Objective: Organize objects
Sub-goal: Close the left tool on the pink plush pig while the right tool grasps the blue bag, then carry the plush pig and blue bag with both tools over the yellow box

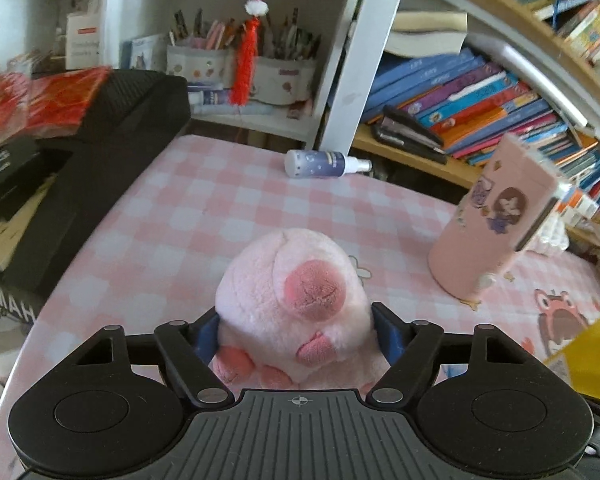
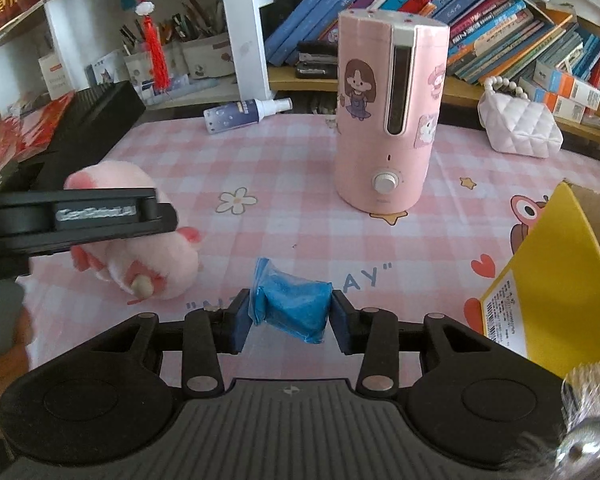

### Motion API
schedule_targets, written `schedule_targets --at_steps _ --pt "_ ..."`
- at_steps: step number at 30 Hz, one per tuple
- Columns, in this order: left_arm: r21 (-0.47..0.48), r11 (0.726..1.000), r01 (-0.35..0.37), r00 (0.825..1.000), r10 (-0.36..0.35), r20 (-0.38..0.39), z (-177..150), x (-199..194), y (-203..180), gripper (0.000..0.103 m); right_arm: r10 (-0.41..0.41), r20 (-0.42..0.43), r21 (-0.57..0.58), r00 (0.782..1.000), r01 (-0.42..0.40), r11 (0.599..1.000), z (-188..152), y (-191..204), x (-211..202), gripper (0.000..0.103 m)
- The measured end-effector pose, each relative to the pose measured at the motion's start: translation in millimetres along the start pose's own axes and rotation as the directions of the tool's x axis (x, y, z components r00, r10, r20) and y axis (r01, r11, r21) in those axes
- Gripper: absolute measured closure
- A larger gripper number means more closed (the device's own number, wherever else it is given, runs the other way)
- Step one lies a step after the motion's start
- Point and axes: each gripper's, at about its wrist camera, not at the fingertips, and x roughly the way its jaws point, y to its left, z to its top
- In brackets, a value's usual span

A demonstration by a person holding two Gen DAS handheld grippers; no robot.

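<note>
left claw [image 1: 296, 330] fingertips hidden by pink plush [image 1: 296, 280].

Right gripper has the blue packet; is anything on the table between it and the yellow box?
Nothing visible. The blue packet sits between the right gripper fingers, the yellow box is open to its right, and only bare tablecloth shows between them.

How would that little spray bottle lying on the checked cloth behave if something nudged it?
The spray bottle lies on its side and looks round, so it would probably roll rather than slide. It seems small and plastic, so likely light. The tablecloth looks smooth and flat, which would hardly slow it.
</note>
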Motion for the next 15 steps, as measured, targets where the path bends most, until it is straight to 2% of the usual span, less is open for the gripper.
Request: schedule_targets --at_steps 6,15 --pt "-0.013 1.0 0.014 0.999 -0.013 0.031 -16 -46 14 0.027 0.008 0.005 -0.021 1.0 -0.008 1.0 -8 7 -14 0.065" --pt "-0.064 0.997 0.033 0.998 -0.03 0.048 -57 -112 34 0.027 0.049 0.073 -0.132 0.996 -0.039 0.991 -29 15 -60 0.065"
